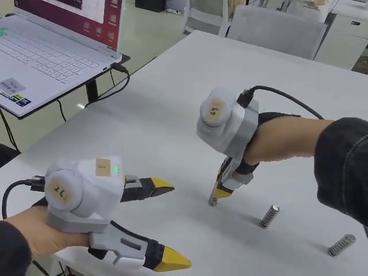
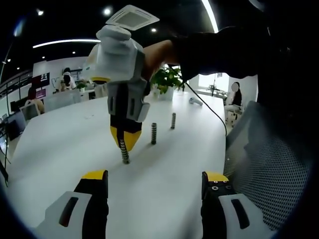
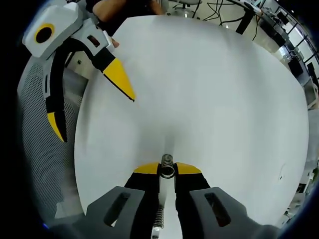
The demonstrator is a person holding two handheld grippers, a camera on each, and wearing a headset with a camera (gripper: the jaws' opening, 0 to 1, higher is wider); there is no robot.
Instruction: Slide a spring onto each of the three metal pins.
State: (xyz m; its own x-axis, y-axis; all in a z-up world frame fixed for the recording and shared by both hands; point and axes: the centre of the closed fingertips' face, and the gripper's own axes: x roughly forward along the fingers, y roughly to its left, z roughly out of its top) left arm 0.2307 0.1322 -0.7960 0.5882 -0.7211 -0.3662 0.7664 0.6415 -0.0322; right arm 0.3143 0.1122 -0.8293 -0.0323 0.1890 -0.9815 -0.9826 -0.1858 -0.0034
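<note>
Right hand-held gripper [image 1: 217, 194]: centre frame, tip down, clamped on a spring [image 3: 167, 167]. Left hand-held gripper [image 1: 177, 224]: lower left, jaws apart. Two springs [image 1: 269, 216]: upright, lower right of white surface [image 1: 172, 103]. Laptop [image 1: 46, 52]: upper left.

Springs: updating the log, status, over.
Right gripper shut on a spring, end at the table. Left gripper open. Two more springs nearby. Nothing in the way.

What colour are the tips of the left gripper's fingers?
Yellow tips on black fingers; the head view shows them best.
</note>
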